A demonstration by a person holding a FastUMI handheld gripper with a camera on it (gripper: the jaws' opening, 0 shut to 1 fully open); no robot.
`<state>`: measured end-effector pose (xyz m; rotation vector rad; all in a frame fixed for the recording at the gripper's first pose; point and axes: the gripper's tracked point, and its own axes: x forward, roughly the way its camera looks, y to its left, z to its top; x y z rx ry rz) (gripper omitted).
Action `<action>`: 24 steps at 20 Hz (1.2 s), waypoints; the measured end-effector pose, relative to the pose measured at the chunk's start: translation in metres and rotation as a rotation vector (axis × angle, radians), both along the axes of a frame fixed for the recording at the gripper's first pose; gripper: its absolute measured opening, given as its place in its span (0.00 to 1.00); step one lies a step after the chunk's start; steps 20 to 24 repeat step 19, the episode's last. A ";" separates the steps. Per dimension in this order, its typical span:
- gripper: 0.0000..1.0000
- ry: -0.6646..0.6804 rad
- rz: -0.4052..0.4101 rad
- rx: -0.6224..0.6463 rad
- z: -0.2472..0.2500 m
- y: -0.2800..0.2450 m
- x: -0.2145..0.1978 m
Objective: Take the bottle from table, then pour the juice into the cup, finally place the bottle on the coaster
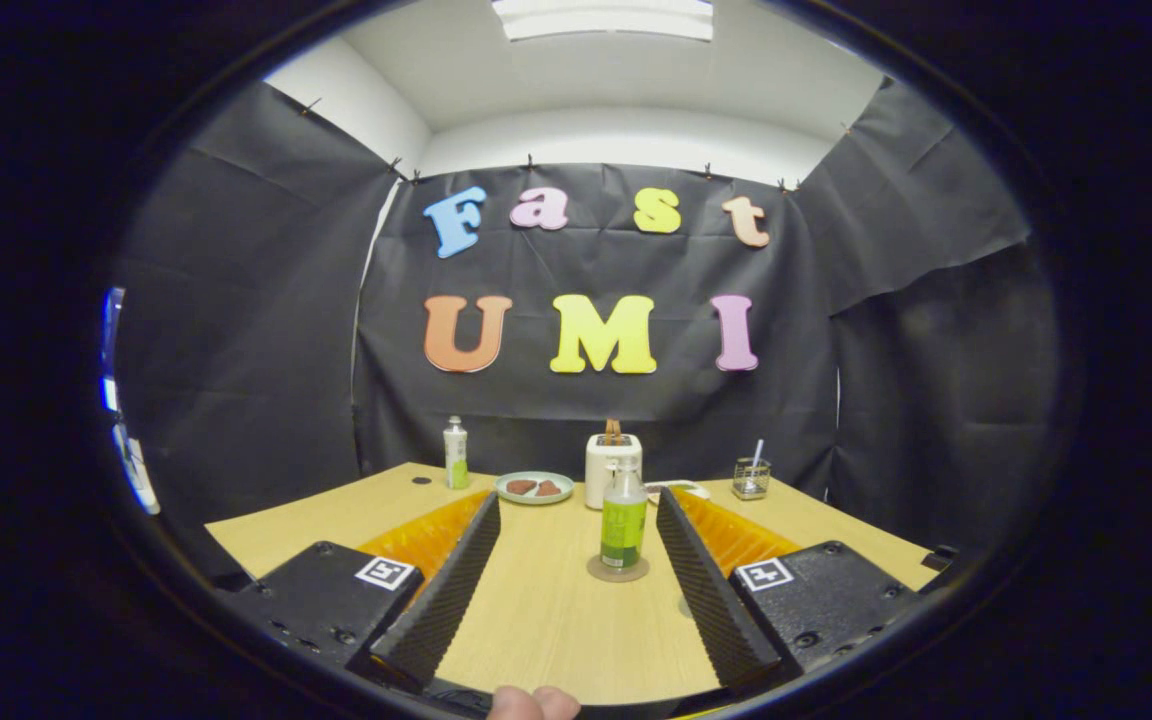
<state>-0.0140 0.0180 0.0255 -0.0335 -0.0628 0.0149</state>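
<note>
On the pale wooden table [356,515], the bottle [624,520] is standing upright on the coaster [618,569] between the gripper [576,520]'s spread, empty fingers, suggesting the placing step is finishing.

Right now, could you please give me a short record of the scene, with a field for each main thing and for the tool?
tool: tool open, fingers spread wide, nothing between the pads
bottle: bottle upright on the coaster, ahead between the fingers, nearer the right one, untouched
toaster: toaster just behind the bottle
plate: plate with brown food, left of the toaster
second bottle: second bottle upright, far left on the table
wire holder: wire holder at the far right
cup: cannot tell
</note>
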 end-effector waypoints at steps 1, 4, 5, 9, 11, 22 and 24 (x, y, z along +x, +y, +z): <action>1.00 0.000 -0.001 0.006 0.000 0.000 0.001; 1.00 0.010 0.003 0.017 -0.002 -0.002 0.001; 1.00 0.011 -0.001 0.021 -0.003 -0.005 0.000; 1.00 0.000 0.002 0.029 0.002 -0.006 0.002; 1.00 -0.001 0.001 0.024 0.002 -0.005 0.002; 1.00 -0.018 0.014 0.001 0.006 0.002 -0.001; 1.00 -0.018 0.014 0.001 0.006 0.002 -0.001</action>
